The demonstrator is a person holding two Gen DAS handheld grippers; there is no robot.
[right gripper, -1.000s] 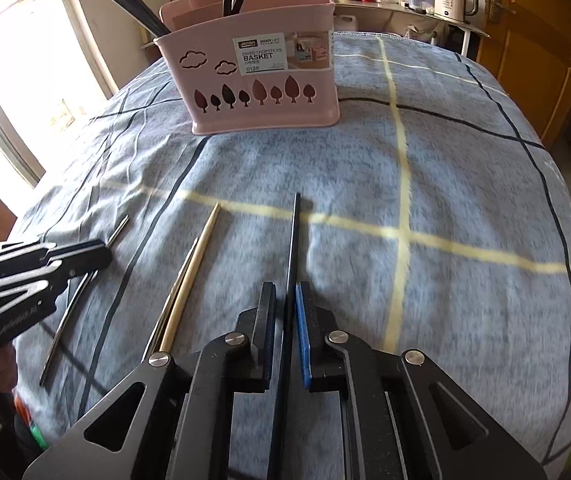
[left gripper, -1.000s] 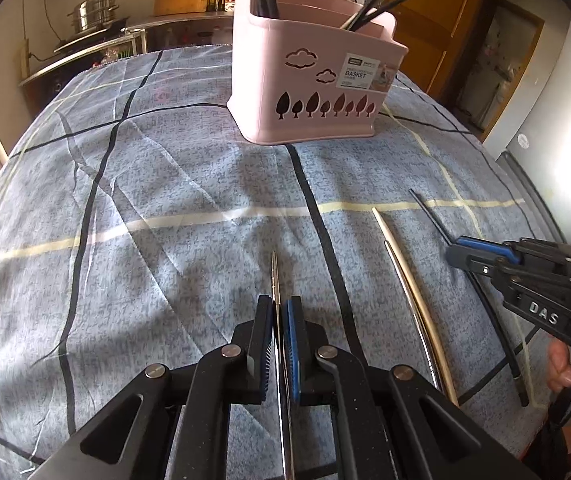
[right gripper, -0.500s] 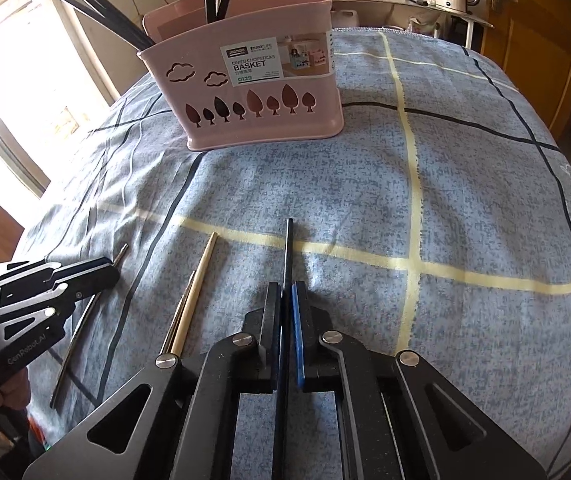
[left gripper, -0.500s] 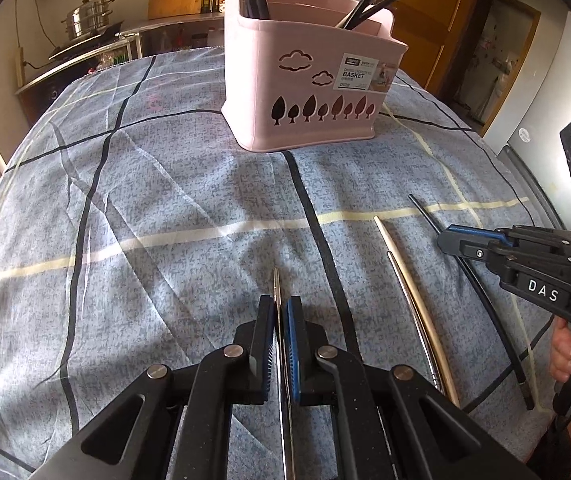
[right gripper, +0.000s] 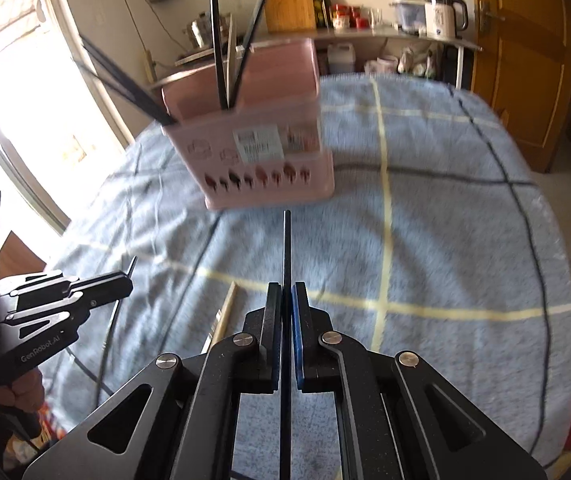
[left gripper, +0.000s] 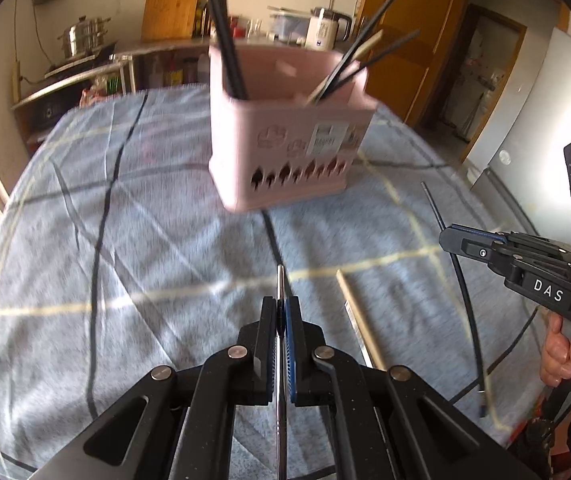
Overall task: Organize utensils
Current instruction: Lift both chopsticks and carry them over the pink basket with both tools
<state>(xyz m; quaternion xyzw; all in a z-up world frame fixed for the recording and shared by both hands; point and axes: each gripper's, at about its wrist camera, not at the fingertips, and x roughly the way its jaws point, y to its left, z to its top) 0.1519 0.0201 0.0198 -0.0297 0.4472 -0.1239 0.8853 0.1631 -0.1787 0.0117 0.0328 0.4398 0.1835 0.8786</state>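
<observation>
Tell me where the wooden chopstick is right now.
The wooden chopstick lies on the blue checked cloth, in the left wrist view just right of the left gripper, beside a metal chopstick.

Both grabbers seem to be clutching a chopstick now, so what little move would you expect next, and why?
Probably carrying both forward toward the pink basket. The left gripper is shut on a metal chopstick, the right gripper on a black chopstick, and the basket already holds similar sticks upright.

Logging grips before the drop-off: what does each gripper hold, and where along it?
Left gripper: silver chopstick, near its front end. Right gripper: black chopstick, gripped partway along.
</observation>
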